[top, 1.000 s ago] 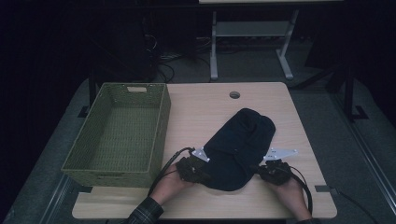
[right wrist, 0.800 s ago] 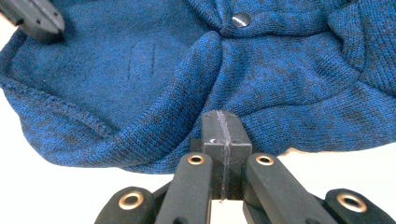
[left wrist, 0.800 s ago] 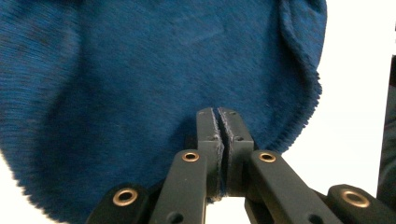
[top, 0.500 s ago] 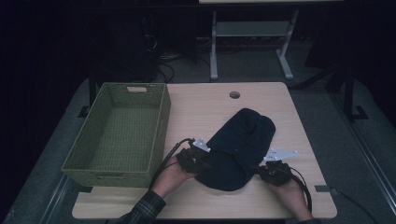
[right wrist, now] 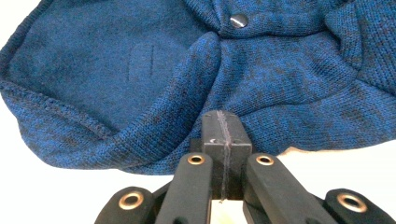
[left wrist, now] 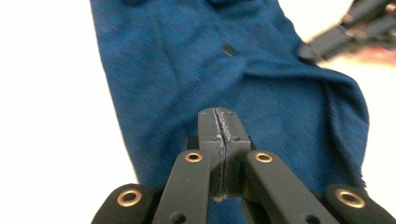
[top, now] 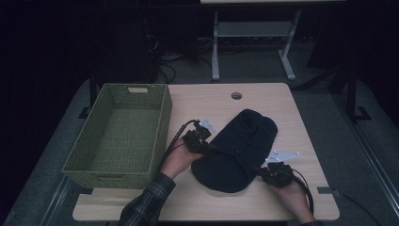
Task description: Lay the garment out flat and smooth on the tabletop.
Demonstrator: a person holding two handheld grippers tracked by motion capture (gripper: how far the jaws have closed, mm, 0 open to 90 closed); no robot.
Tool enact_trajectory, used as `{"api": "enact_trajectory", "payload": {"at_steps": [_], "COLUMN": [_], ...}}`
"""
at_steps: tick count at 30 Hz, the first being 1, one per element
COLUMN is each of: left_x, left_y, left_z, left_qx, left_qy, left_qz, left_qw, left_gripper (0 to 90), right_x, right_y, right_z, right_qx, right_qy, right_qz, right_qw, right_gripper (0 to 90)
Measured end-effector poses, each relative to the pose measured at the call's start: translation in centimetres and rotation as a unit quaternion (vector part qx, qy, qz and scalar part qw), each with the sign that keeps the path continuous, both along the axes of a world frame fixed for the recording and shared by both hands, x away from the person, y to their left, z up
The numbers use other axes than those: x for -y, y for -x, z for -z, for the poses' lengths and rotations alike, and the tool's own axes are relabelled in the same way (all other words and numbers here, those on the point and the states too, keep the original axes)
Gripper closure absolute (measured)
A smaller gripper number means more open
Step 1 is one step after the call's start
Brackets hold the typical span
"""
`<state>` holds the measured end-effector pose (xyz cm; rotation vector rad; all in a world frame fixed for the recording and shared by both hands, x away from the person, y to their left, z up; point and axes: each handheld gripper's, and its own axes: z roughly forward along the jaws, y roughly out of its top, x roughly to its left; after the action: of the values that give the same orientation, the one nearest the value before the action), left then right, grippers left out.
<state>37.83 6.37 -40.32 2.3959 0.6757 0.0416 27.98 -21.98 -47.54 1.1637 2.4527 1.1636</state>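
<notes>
A dim room with dark floor and a white desk frame behind surrounds a light wooden table (top: pixel 282 117), where an empty green woven basket (top: pixel 120 134) stands at the left and a dark blue knitted garment (top: pixel 235 150) lies bunched just right of the middle, well clear of the basket. The left gripper (top: pixel 200 141) pinches the garment's left edge, jaws pressed together with knit caught between them (left wrist: pixel 219 135); the right gripper (top: pixel 275 175) has its jaws together at the near right edge, though whether fabric is trapped there I cannot tell. The garment looks soft, light and limp, so it will likely sag and fold wherever unsupported; hems and edges offer the surest hold. Its knit is mottled blue, with a metal snap (right wrist: pixel 239 20) and a ribbed edge.
</notes>
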Motion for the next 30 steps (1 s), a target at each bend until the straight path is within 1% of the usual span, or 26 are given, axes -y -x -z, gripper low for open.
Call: {"api": "enact_trajectory", "payload": {"at_steps": [1,2,5,7,8,9,10,11,15,16,17,18,20,21,25,28,30], "left_x": [0.1,0.4,1.2,1.8,2.1,2.3,2.4,2.6,2.9,2.8,2.9,2.9,3.0,3.0,2.9,2.7,2.5], "left_y": [-0.5,-0.9,-2.1,-2.8,-3.2,-3.6,-3.9,-4.2,-5.0,-5.1,-5.1,-5.2,-5.3,-5.3,-5.2,-4.9,-4.6], "left_z": [0.1,0.2,0.5,0.8,1.1,1.4,1.7,2.0,3.3,3.6,3.8,4.0,4.5,4.5,4.5,4.4,4.5], "left_qx": [0.001,0.006,0.007,0.013,0.014,0.013,0.014,0.012,0.004,0.004,0.001,-0.001,-0.006,-0.008,-0.012,-0.019,-0.021], "left_qy": [0.000,0.001,-0.003,-0.016,-0.017,-0.023,-0.035,-0.034,-0.048,-0.055,-0.058,-0.067,-0.070,-0.067,-0.069,-0.069,-0.066], "left_qz": [-0.003,-0.008,-0.012,-0.010,-0.012,-0.015,-0.012,-0.018,-0.027,-0.027,-0.032,-0.028,-0.031,-0.033,-0.032,-0.032,-0.030], "left_qw": [1.0000,1.0000,0.9999,0.9997,0.9997,0.9995,0.9992,0.9992,0.9985,0.9981,0.9978,0.9974,0.9970,0.9972,0.9970,0.9969,0.9971], "left_gripper": [89.6,89.7,89.8,89.8,89.8,89.8,89.8,89.8,89.9,89.9,89.9,89.9,90.0,90.0,90.0,90.0,90.0], "right_x": [0.0,0.0,0.0,0.0,-0.1,-0.1,-0.1,-0.1,-0.2,-0.2,-0.2,-0.2,-0.2,-0.2,-0.3,-0.2,-0.1], "right_y": [0.0,0.0,0.0,0.0,0.0,0.0,0.0,0.0,0.0,0.0,0.0,0.0,0.0,0.0,0.0,0.0,0.0], "right_z": [0.0,0.0,0.0,0.0,-0.1,-0.1,-0.1,-0.1,-0.1,-0.2,-0.2,-0.2,-0.2,-0.2,-0.3,-0.4,-0.4], "right_qx": [0.000,0.000,0.000,0.000,0.001,0.001,0.001,0.001,-0.001,0.000,0.000,0.000,0.002,0.002,0.001,0.003,0.005], "right_qy": [0.000,0.000,0.001,0.001,0.004,0.004,0.005,0.005,0.006,0.008,0.008,0.009,0.014,0.016,0.018,0.032,0.033], "right_qz": [0.000,0.000,-0.001,-0.001,0.000,0.000,0.000,0.000,0.000,-0.001,-0.001,-0.001,-0.003,-0.003,-0.003,-0.002,0.002], "right_qw": [1.0000,1.0000,1.0000,1.0000,1.0000,1.0000,1.0000,1.0000,1.0000,1.0000,1.0000,1.0000,0.9999,0.9999,0.9998,0.9995,0.9995], "right_gripper": [90.0,90.0,90.0,90.0,90.0,90.0,90.0,90.0,90.0,90.0,90.0,90.0,90.0,90.0,90.0,90.0,90.0]}}
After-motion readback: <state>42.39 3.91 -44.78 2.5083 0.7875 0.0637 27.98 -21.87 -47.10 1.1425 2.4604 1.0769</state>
